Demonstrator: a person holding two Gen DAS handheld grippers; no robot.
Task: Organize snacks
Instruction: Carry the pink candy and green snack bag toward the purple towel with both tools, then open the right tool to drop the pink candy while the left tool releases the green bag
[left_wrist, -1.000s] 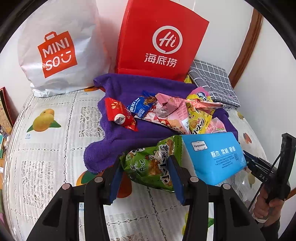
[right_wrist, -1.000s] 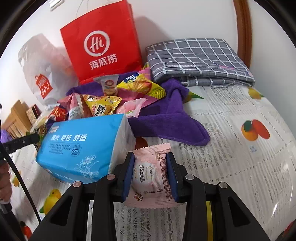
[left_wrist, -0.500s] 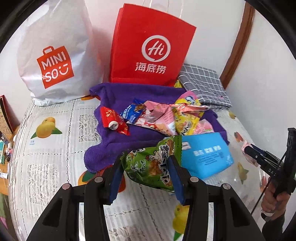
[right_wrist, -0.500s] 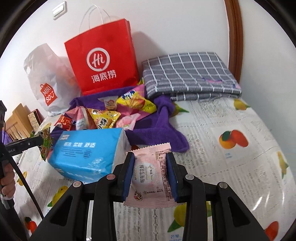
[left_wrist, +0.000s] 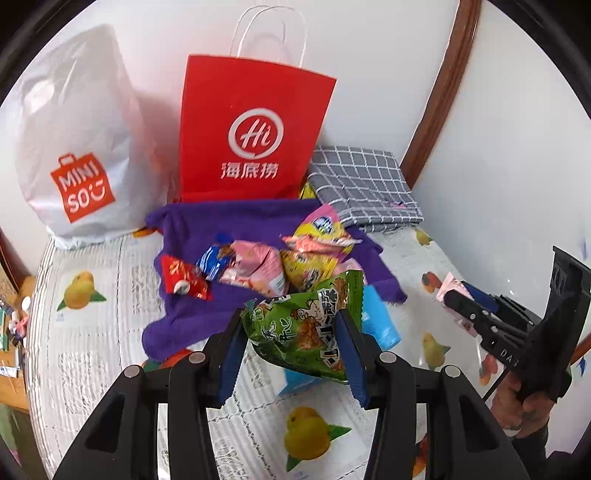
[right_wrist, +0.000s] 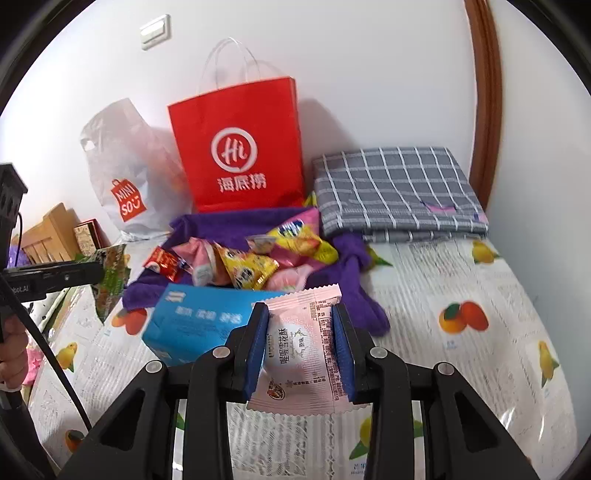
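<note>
My left gripper (left_wrist: 291, 332) is shut on a green snack bag (left_wrist: 306, 328), lifted above the table. My right gripper (right_wrist: 300, 332) is shut on a flat pink snack packet (right_wrist: 301, 343), also held in the air. Further back a heap of snack packets (left_wrist: 280, 258) (right_wrist: 255, 258) in red, blue, pink and yellow lies on a purple towel (left_wrist: 229, 229) (right_wrist: 354, 288). In the left wrist view the right gripper (left_wrist: 454, 299) shows at the right edge with the pink packet (left_wrist: 448, 286). In the right wrist view the left gripper (right_wrist: 99, 273) shows at the left with the green bag (right_wrist: 110, 277).
A red paper bag (left_wrist: 251, 129) (right_wrist: 240, 147) and a white MINISO plastic bag (left_wrist: 77, 147) (right_wrist: 125, 170) stand against the wall. A blue tissue pack (right_wrist: 199, 325) (left_wrist: 376, 321) lies below the grippers. A folded grey checked cloth (right_wrist: 395, 188) lies at the back right on the fruit-print tablecloth (right_wrist: 461, 280).
Both grippers have risen with their packets still gripped. The tissue pack, towel and snack heap now look smaller and farther below.
</note>
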